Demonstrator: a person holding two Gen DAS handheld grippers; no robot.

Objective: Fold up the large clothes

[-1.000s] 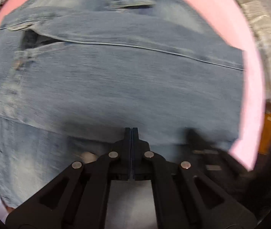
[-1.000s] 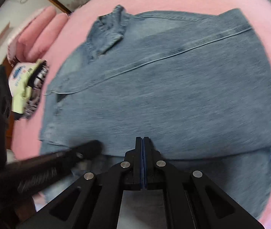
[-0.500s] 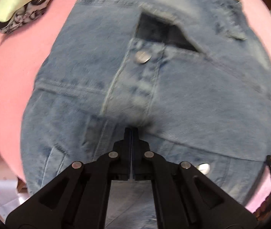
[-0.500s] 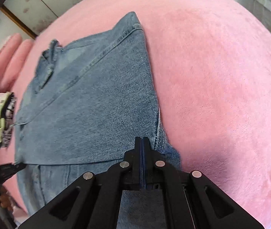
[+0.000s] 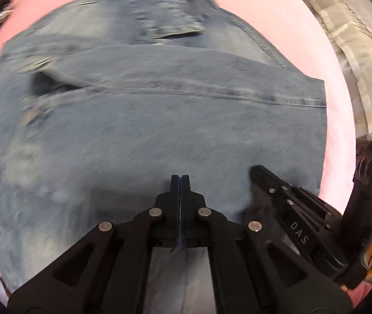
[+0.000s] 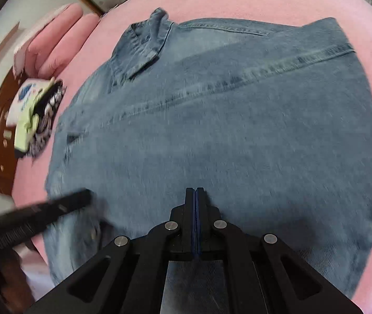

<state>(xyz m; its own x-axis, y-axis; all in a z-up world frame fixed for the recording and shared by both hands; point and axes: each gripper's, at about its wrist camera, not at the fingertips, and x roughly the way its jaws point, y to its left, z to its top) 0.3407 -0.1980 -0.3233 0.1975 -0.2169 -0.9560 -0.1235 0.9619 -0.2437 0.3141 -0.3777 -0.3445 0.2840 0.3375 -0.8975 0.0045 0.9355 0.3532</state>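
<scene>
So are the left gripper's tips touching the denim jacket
Cannot tell. In the left wrist view the shut left gripper overlaps the denim jacket, with no visible gap or pressed dent. The right wrist view shows it blurred at the jacket's near edge.

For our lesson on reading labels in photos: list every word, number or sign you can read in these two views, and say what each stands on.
"DAS": on the right gripper, along its finger, seen in the left wrist view.
Blue print on the white packet beside the jacket: too blurred to read.
Nothing else is readable.
</scene>
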